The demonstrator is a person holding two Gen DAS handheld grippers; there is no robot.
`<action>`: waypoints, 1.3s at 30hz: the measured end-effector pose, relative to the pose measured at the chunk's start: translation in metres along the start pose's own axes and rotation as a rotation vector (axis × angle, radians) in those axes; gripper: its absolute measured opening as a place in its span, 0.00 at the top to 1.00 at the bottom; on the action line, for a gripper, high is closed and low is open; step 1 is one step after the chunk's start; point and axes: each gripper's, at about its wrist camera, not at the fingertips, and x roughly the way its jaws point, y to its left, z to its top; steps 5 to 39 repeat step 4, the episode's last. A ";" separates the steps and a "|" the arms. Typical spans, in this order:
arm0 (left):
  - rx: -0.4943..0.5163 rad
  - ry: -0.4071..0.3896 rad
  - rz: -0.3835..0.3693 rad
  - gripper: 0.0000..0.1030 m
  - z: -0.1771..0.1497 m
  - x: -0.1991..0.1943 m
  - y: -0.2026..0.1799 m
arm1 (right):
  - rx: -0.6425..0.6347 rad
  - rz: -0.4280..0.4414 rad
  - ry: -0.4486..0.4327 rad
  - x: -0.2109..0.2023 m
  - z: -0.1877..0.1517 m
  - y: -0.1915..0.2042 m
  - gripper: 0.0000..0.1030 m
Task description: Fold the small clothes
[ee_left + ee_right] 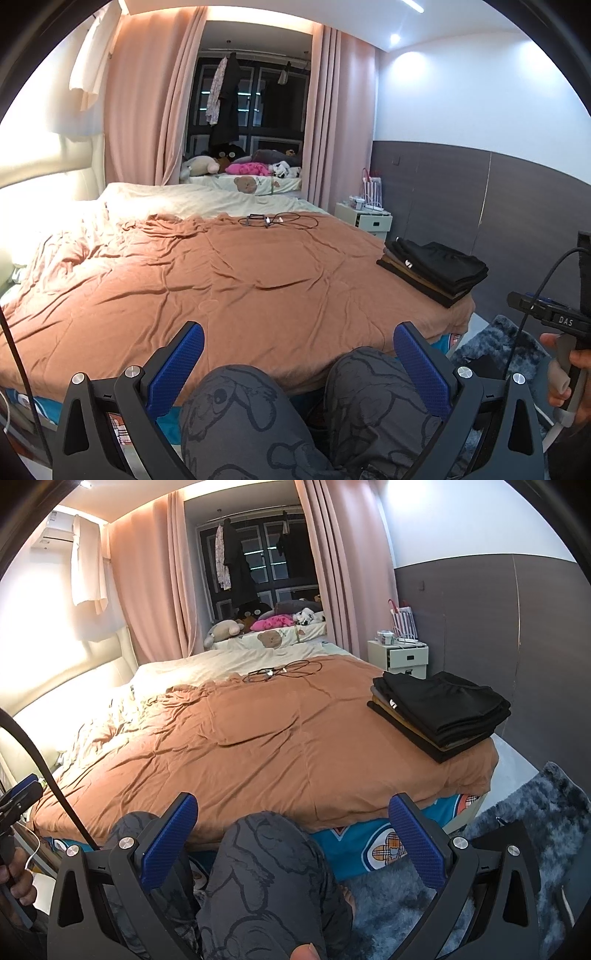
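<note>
A stack of folded dark clothes (436, 271) sits on the right front corner of the bed; it also shows in the right wrist view (441, 710). My left gripper (298, 339) is open and empty, held low above the person's knees at the bed's front edge. My right gripper (293, 812) is open and empty, also over the knees. The right gripper's body (554, 317) shows at the right edge of the left wrist view, away from the stack. No unfolded garment shows on the bed.
The bed carries an orange-brown cover (240, 280) with a cable and small device (277, 220) near the far side. A white nightstand (400, 657) stands at the right. A grey shaggy rug (517, 849) lies on the floor. The person's knees (266, 867) fill the foreground.
</note>
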 end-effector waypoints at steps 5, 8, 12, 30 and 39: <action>-0.012 -0.013 -0.005 0.00 0.000 -0.008 0.003 | 0.005 -0.008 0.006 -0.003 0.006 0.003 0.00; -0.012 -0.013 -0.005 0.00 0.000 -0.008 0.003 | 0.005 -0.008 0.006 -0.003 0.006 0.003 0.00; -0.012 -0.013 -0.005 0.00 0.000 -0.008 0.003 | 0.005 -0.008 0.006 -0.003 0.006 0.003 0.00; -0.012 -0.013 -0.005 0.00 0.000 -0.008 0.003 | 0.005 -0.008 0.006 -0.003 0.006 0.003 0.00; -0.012 -0.013 -0.005 0.00 0.000 -0.008 0.003 | 0.005 -0.008 0.006 -0.003 0.006 0.003 0.00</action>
